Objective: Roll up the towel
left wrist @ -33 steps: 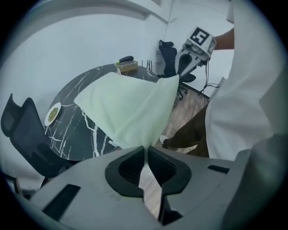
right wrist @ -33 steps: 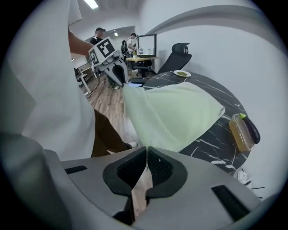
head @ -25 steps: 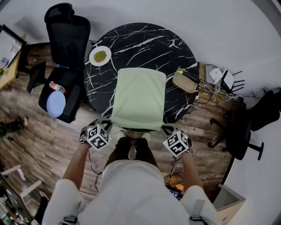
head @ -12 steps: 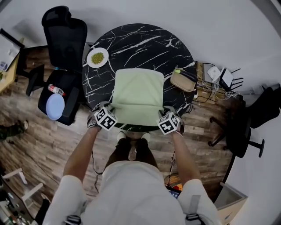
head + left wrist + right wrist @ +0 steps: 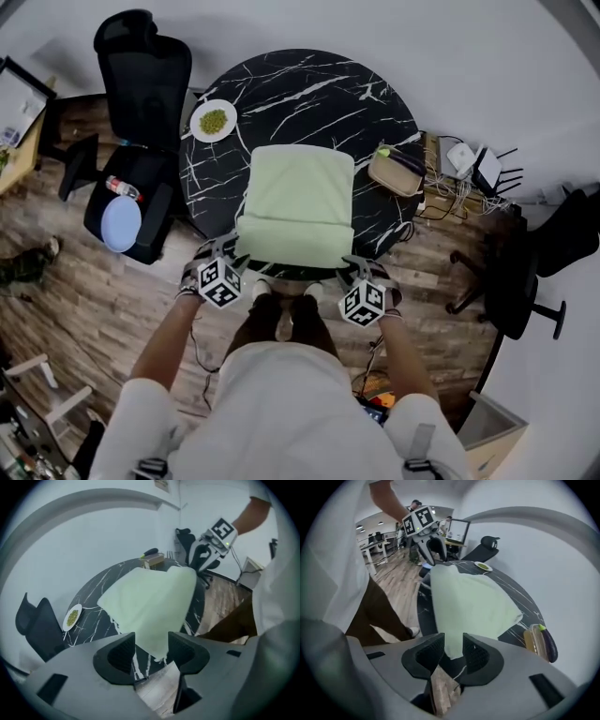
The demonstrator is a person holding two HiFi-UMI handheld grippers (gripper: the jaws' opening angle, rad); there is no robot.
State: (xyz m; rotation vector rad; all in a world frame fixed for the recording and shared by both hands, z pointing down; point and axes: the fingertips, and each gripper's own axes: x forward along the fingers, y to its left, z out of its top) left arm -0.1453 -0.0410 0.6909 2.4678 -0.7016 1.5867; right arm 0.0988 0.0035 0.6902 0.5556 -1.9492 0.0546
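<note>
Currently: left fingers [image 5: 118, 654] and right fingers [image 5: 430, 656] part-open, just opening, towel [image 5: 298, 202] corner loose between each; risk: mistimed closing misses corners.

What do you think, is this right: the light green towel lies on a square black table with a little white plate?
Not quite: the black table is round, not square, as the head view shows. The light green towel does lie on it, with a little white plate.
</note>
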